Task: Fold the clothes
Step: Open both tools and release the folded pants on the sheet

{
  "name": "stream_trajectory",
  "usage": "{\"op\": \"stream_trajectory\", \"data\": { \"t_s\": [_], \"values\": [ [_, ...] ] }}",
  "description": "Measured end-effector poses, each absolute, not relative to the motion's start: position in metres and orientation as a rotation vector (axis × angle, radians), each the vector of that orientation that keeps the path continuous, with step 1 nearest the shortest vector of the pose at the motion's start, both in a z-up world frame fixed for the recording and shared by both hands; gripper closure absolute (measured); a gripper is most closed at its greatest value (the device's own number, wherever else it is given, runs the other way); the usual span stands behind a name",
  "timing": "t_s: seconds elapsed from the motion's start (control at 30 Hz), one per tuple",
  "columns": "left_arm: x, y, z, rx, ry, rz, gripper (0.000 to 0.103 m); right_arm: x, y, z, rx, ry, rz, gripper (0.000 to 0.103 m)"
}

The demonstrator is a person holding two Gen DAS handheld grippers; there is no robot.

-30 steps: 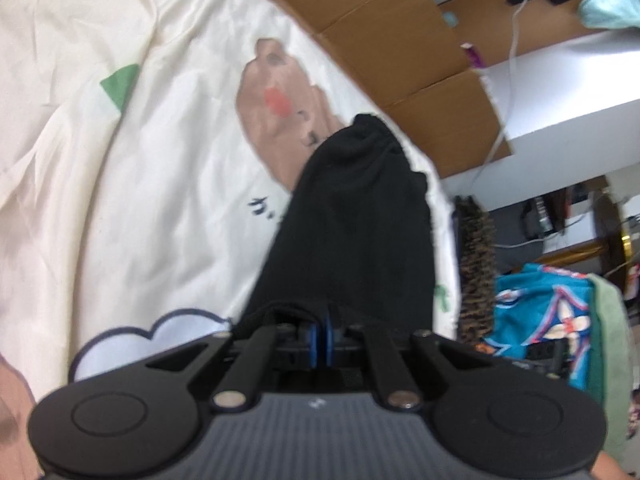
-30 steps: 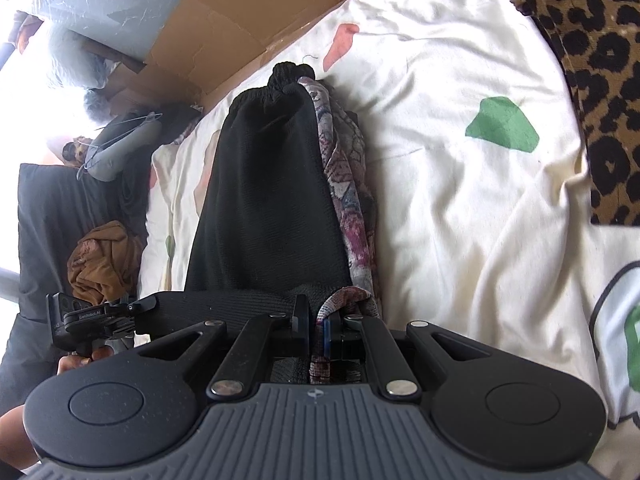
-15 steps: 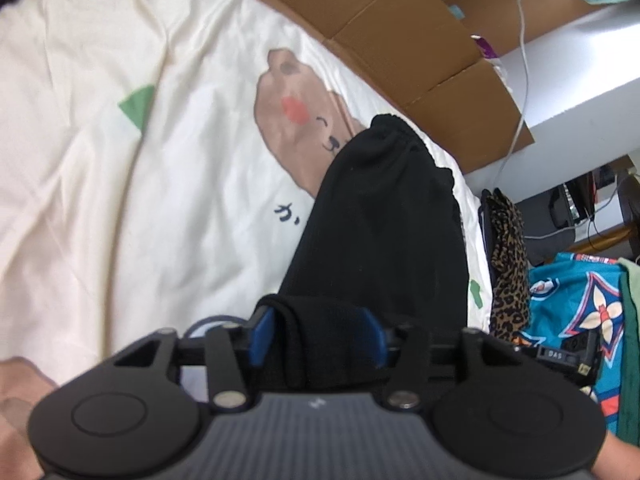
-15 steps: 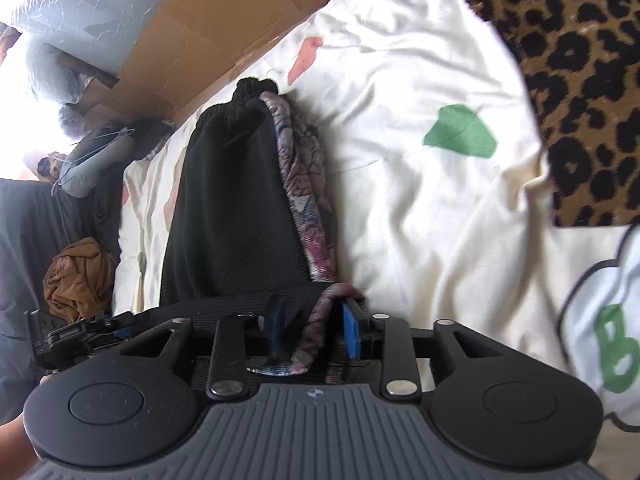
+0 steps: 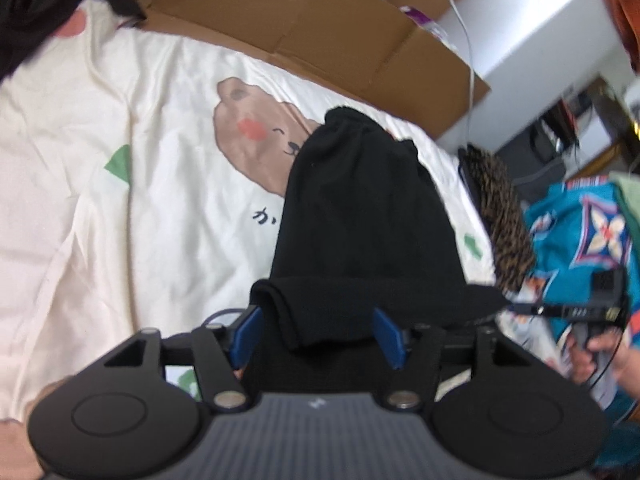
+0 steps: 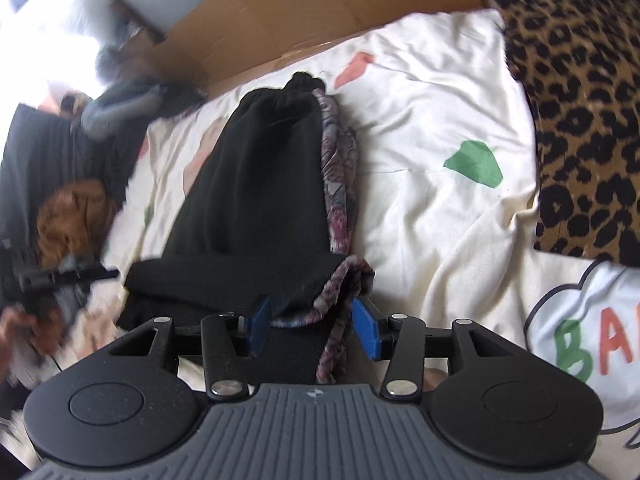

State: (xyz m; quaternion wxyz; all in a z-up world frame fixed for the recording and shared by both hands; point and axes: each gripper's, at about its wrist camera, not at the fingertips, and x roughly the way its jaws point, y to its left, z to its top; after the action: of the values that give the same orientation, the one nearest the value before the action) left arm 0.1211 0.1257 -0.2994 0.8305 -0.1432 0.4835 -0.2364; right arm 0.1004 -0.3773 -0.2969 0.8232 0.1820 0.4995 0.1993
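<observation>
Writing: the cream bed sheet (image 6: pixel 432 208) carries red and green letters "BA" inside a cloud outline at the right wrist view's near right, the rest cut off by the frame. In the left wrist view a black Japanese character (image 5: pixel 265 216) sits under a brown cartoon bear print (image 5: pixel 256 140), partly covered by the garment. No brand marks readable.

Black garment (image 5: pixel 368 216) lies lengthwise down the middle of the sheet, near end folded back over itself into a thick band. A purple patterned lining (image 6: pixel 338 184) shows along its right edge in the right wrist view.

Left gripper (image 5: pixel 320 336): jaws have just been opening, blue pads apart; the folded band's left end lies between them, pads not pressing. Right gripper (image 6: pixel 314 324): same, jaws just opened, patterned edge lying loose between the pads.

Surroundings: flattened cardboard (image 5: pixel 304 28) along the far side of the bed, leopard-print cloth (image 6: pixel 580 112) at right, turquoise patterned fabric (image 5: pixel 580 232), a white cable (image 5: pixel 466 40), a brown bundle (image 6: pixel 76 216) at left. Edges blurred.
</observation>
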Motion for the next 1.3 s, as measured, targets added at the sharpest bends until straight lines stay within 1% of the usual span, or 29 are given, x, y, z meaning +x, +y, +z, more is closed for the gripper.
{"op": "stream_trajectory", "data": {
  "t_s": [0.13, 0.27, 0.4, 0.57, 0.77, 1.03, 1.3],
  "values": [
    [0.115, 0.118, -0.304, -0.213, 1.024, -0.49, 0.038, 0.095, -0.367, -0.301, 0.308, 1.076, 0.431, 0.05],
    [0.115, 0.105, -0.313, -0.068, 1.024, -0.463, 0.042, 0.093, -0.358, -0.307, 0.222, 1.087, 0.419, 0.05],
    [0.115, 0.092, -0.326, 0.058, 1.05, -0.464, 0.043, 0.094, -0.352, -0.315, 0.152, 1.106, 0.416, 0.05],
    [0.116, 0.084, -0.341, 0.127, 1.055, -0.466, 0.042, 0.096, -0.345, -0.324, 0.088, 1.113, 0.404, 0.05],
    [0.124, 0.077, -0.347, 0.172, 1.052, -0.451, 0.04, 0.105, -0.338, -0.331, 0.024, 1.1, 0.376, 0.05],
    [0.144, 0.082, -0.324, 0.128, 0.98, -0.428, 0.046, 0.122, -0.338, -0.313, 0.005, 1.039, 0.355, 0.05],
    [0.177, 0.085, -0.309, 0.069, 0.941, -0.401, 0.046, 0.146, -0.337, -0.308, 0.018, 1.016, 0.346, 0.05]
  ]
}}
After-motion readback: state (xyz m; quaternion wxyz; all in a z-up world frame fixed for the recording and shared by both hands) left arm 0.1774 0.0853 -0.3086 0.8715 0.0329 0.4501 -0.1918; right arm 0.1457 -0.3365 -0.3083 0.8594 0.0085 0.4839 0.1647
